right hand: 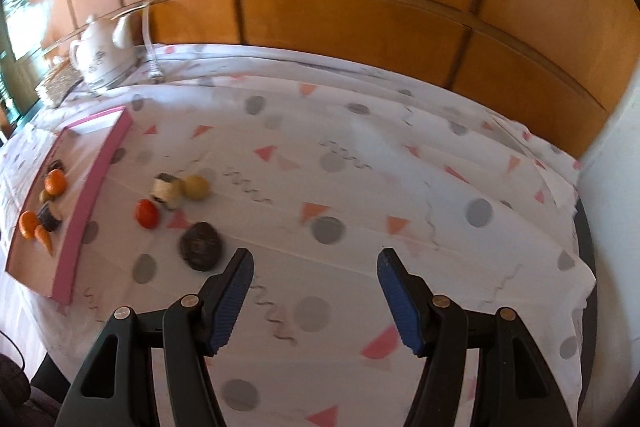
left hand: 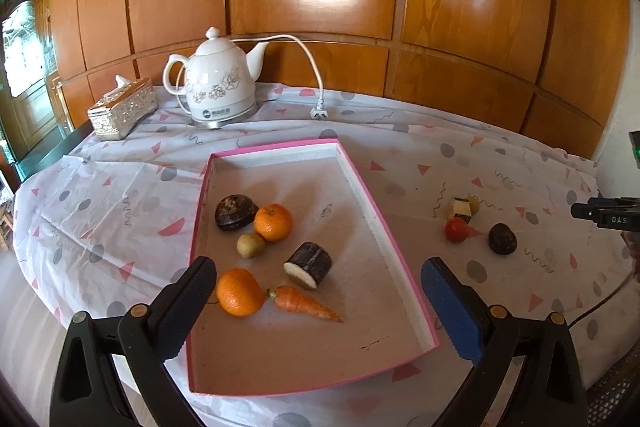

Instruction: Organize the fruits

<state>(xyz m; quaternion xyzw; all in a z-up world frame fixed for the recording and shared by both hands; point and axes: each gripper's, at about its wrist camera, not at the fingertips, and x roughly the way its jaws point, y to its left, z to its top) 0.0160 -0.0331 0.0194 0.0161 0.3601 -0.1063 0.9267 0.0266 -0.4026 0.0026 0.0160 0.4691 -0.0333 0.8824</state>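
Right wrist view: my right gripper (right hand: pixel 316 297) gapes half-open and empty, the hard, knobbly dark fruit (right hand: pixel 201 246) just ahead-left, best pinched across its middle.

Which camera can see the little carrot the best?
The left wrist camera. There the carrot lies close and sharp in the pink tray, its stem end beside an orange. In the right wrist camera the carrot is small and blurry, far off at the left edge.
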